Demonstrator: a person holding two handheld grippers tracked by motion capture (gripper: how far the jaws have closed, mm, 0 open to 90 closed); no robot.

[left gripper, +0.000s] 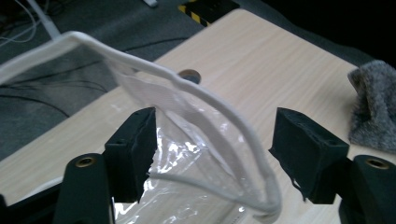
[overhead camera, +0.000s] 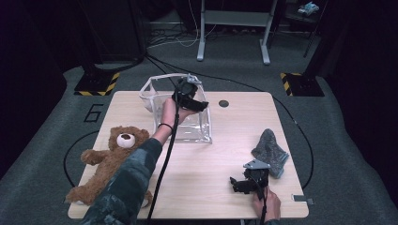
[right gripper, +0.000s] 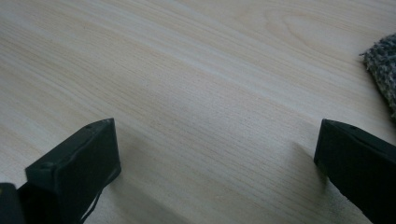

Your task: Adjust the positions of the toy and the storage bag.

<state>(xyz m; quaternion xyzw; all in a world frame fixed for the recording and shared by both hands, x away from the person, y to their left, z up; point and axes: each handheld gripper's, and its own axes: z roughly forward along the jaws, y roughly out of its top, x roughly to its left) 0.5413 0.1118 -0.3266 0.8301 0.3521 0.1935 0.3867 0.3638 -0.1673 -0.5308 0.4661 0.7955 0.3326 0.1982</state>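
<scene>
A clear plastic bag with white trim (overhead camera: 197,129) stands open at the back middle of the wooden table (overhead camera: 206,164). My left gripper (overhead camera: 189,95) hovers over the bag's rim. In the left gripper view its jaws (left gripper: 215,135) stand apart on either side of the white rim (left gripper: 205,100), and the pads do not press on it. My right gripper (overhead camera: 236,183) rests low near the table's front right, jaws wide apart (right gripper: 217,144) over bare wood with nothing between them. A grey woolly cloth (overhead camera: 271,151) lies just beyond it to the right.
A brown teddy bear (overhead camera: 112,157) lies on its back at the table's front left. A round cable hole (overhead camera: 224,103) sits right of the bag. The left gripper's cable (overhead camera: 164,159) runs down across the table. A metal stand (overhead camera: 233,28) is on the floor behind.
</scene>
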